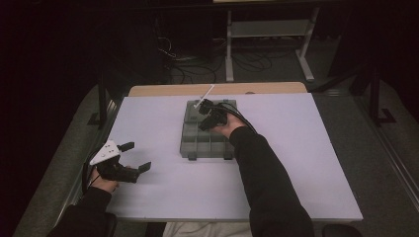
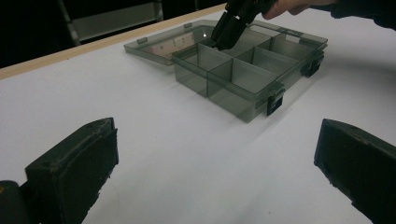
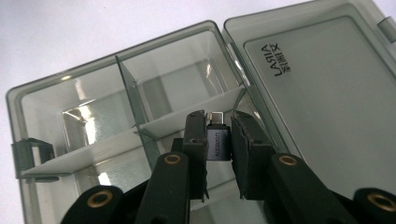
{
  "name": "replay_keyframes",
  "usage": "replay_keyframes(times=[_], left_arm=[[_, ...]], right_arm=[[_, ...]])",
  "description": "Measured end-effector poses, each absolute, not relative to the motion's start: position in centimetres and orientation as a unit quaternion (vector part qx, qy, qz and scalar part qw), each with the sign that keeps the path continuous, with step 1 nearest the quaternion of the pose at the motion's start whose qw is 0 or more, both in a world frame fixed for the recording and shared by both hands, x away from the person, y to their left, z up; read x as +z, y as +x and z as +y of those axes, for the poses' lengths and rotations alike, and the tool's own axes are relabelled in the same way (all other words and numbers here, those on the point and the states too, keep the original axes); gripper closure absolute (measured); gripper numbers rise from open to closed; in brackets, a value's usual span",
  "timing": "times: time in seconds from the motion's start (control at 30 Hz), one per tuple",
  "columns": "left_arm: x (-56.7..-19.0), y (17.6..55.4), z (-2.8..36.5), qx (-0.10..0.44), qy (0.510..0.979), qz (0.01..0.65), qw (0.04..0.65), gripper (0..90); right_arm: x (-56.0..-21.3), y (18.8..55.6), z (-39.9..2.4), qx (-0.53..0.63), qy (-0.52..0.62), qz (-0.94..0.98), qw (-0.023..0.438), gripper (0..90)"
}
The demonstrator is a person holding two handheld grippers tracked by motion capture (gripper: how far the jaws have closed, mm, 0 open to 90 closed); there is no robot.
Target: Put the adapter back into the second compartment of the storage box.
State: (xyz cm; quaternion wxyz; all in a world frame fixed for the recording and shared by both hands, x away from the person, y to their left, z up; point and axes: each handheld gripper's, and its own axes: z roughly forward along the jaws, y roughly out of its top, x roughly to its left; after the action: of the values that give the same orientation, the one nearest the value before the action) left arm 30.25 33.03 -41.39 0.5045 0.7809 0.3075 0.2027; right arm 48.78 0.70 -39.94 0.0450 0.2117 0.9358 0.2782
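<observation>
Held thing: a small dark USB adapter (image 3: 218, 142), metal plug end pointing away from the right gripper (image 3: 218, 154), printed lettering along its side.
Right gripper: closed on the adapter, the pads pinching its two long flat sides; the plug tip pokes out just past the fingertips.
Place of the adapter: between the jaws, just above a compartment of the smoky-grey organiser box (image 3: 140, 93), close beside the hinge where the open lid (image 3: 327, 93) lies flat.
Left gripper: jaws spread wide with nothing between them (image 2: 215, 163), resting on the white table (image 1: 306, 163), well apart from the box ahead of it (image 2: 243, 74).
Weight: likely very light; the grip need only be gentle.
Stiffness: looks rigid, a hard shell that won't give under the pads.
Slip: the shell looks smooth, so it may twist if held by a corner.
Best hold: across the flat sides at mid-body, as now, leaving the plug free.
Fragility: sturdy body; the thin dividers (image 3: 133, 98) of the box seem easier to knock.
</observation>
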Motion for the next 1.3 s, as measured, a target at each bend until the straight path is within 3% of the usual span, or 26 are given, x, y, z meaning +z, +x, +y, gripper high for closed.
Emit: replay_keyframes(times=[0.13,0.37,0.47,0.6,0.67,0.97,1.3], left_arm=[[-41.4,30.2,33.0,0.202,0.781,0.308,0.505,0.0],[-41.4,30.3,33.1,0.201,0.781,0.309,0.505,0.0],[-41.4,30.3,33.1,0.201,0.781,0.309,0.504,0.0],[-41.4,30.3,33.0,0.201,0.781,0.309,0.504,0.0],[-41.4,30.3,33.1,0.201,0.781,0.31,0.503,0.0],[-41.5,30.3,33.1,0.201,0.782,0.311,0.502,0.0],[-41.5,30.3,33.1,0.201,0.781,0.311,0.503,0.0]], right_arm=[[-40.5,48.9,0.8,0.273,0.219,0.936,0.031,73.1],[-39.8,48.8,0.6,0.29,0.235,0.927,0.034,55.0],[-39.5,48.7,0.3,0.292,0.241,0.925,0.035,44.8],[-39.0,48.6,-0.3,0.3,0.252,0.919,0.032,20.5],[-38.7,48.4,-0.4,0.306,0.254,0.917,0.027,14.6],[-36.8,47.3,-0.8,0.329,0.246,0.911,0.043,1.1],[-35.9,45.9,-1.5,0.352,0.234,0.905,0.053,0.0]])
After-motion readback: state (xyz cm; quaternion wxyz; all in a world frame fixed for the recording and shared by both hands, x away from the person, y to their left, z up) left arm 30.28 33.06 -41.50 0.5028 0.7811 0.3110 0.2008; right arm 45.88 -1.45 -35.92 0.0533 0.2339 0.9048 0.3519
